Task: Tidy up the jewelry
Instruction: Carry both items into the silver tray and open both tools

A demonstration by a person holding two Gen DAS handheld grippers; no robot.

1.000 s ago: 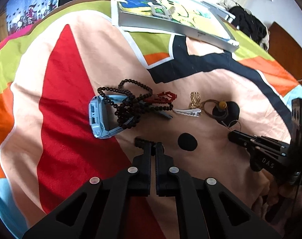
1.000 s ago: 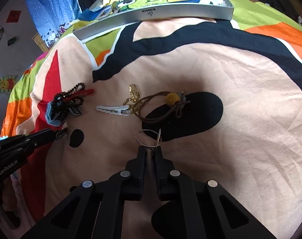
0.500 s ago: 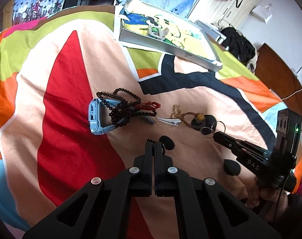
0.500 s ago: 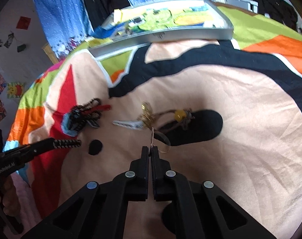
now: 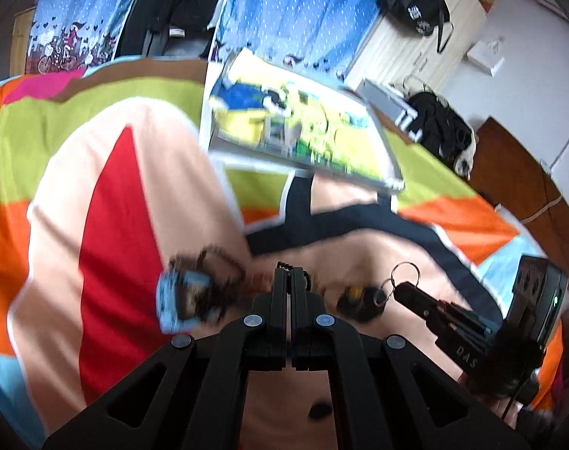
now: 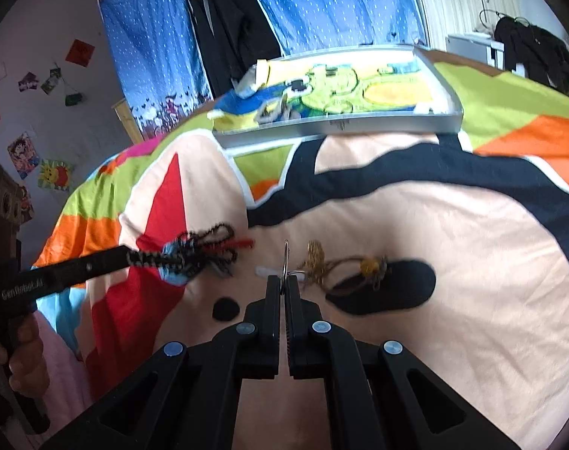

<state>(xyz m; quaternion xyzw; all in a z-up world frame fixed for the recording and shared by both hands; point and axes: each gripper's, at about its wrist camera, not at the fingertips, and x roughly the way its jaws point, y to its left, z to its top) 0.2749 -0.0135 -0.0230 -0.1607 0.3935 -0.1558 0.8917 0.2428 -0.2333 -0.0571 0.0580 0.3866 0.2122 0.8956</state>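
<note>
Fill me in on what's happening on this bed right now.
A person is sorting jewelry on a colourful bedspread with a handheld gripper in each hand. The right gripper is shut on a thin metal hoop, lifted off the cover. The left gripper is shut with nothing visibly in it, raised above the pile. A dark bead necklace tangled with a blue band, a gold chain and a cord with a yellow bead lie on the cover. A shallow tray sits at the far edge.
</note>
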